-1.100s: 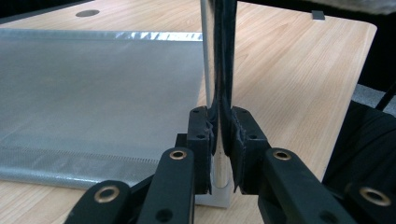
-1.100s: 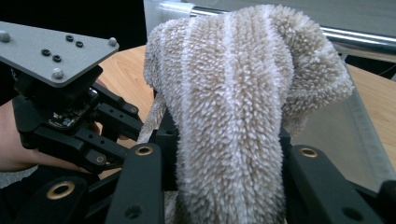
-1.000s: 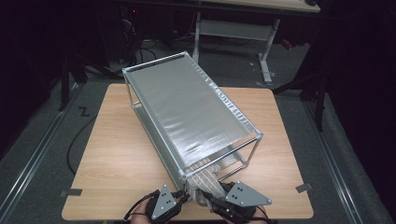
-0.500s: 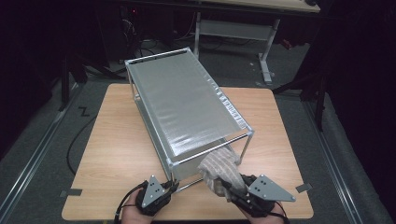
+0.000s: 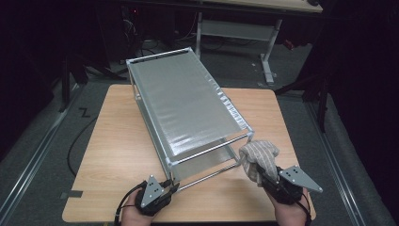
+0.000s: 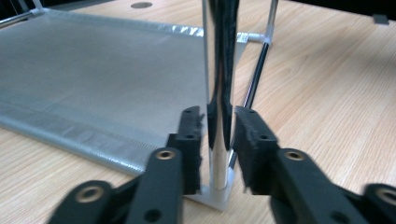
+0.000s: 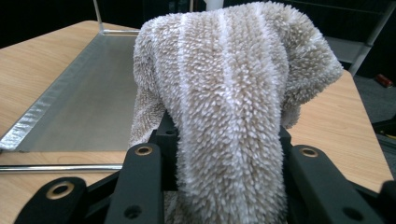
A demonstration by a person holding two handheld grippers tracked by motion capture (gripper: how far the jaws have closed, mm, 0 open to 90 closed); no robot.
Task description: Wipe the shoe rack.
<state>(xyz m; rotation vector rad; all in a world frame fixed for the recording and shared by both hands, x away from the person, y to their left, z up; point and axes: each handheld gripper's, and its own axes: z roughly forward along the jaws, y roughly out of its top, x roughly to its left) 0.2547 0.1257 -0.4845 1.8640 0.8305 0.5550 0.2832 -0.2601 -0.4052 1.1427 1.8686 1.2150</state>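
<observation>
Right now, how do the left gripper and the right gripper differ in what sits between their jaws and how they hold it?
The left gripper straddles the rack's shiny upright post; its jaws have just been opening, with gaps showing beside the post. The right gripper is clamped on a fluffy beige cloth. The post is rigid and stands on the table, while the cloth is soft and lifted clear. Both grippers sit at the rack's near end.

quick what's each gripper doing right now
Left gripper: jaws just opened, pads off the rack's chrome post between them.
Right gripper: shut on the towel.

a dim lab: test table (image 5: 117,155), floor cables (image 5: 75,146), desk frames (image 5: 244,28).
</observation>
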